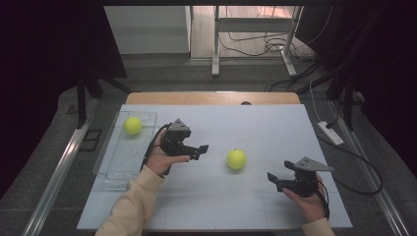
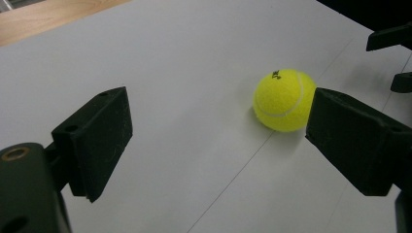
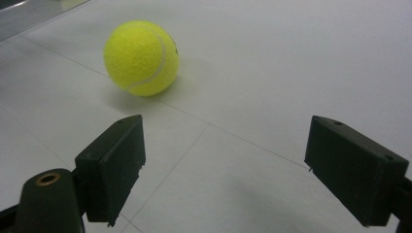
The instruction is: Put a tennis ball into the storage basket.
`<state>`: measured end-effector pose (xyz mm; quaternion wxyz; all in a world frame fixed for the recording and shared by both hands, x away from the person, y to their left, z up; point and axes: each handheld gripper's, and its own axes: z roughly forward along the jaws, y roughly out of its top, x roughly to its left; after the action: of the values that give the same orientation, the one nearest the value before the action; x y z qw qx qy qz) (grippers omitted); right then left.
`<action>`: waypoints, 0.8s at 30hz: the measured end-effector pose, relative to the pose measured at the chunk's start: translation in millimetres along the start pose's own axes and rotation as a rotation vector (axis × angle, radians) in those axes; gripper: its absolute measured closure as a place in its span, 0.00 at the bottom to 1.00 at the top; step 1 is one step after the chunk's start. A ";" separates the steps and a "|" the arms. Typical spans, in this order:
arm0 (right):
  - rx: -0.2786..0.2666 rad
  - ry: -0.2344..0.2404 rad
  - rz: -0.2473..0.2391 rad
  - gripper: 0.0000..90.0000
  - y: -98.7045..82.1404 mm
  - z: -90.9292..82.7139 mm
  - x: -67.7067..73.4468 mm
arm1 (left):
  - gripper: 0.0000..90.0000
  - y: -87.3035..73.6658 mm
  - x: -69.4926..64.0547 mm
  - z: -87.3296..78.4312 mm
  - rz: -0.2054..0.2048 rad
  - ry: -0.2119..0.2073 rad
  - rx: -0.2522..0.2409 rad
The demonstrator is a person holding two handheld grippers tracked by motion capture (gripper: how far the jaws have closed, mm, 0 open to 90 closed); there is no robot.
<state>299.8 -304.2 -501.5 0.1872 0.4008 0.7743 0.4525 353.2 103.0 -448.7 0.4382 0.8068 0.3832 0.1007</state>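
The left gripper [image 1: 202,150] sits in the person's left hand [image 1: 158,160] over the white table [image 1: 255,128], its 2 black jaws spread wide with nothing between them. It points across the table toward a yellow tennis ball [image 1: 236,159], which rests on the bare surface just beyond the jaw tips, near but not touching. In the left gripper view the same ball [image 2: 284,99] lies ahead of the jaws, off toward the right-hand jaw, which partly overlaps its edge in the picture; a thin seam line in the table covering runs beneath it.

The right gripper [image 1: 273,180], held in the right hand [image 1: 307,199] near the table's front right, also has its 2 jaws spread apart and empty. It aims back toward the ball from the other side, a little farther off than the left one. In the right gripper view the ball [image 3: 141,58] sits beyond the left-hand jaw, clear of both jaws.

Farther out, a clear plastic tray [image 1: 110,157] lies along the table's left edge, and a 2nd tennis ball [image 1: 132,125] rests inside it at the far end. Behind the table, cables [image 1: 255,44] trail over the floor around a metal frame.
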 end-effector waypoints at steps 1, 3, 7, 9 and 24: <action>0.000 0.001 -0.002 0.16 0.3 0.0 -0.1 | 0.12 0.2 -1.5 2.1 0.003 0.000 0.007; -0.002 0.006 0.000 0.16 0.7 0.7 -1.1 | 0.12 0.7 -4.2 3.7 0.011 -0.003 0.012; 0.003 0.009 -0.007 0.17 0.9 2.9 -1.0 | 0.12 2.4 -7.9 8.7 0.017 -0.016 0.016; 0.004 0.010 -0.006 0.17 0.8 2.6 -0.9 | 0.12 2.8 -8.6 10.2 0.015 -0.019 0.018; -0.003 0.009 0.001 0.16 0.6 0.0 -1.1 | 0.12 12.6 -17.8 30.1 0.035 -0.053 0.051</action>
<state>300.8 -304.9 -501.0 0.1842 0.3989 0.7743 0.4555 362.6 67.4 -453.6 0.4257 0.8268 0.3596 0.0771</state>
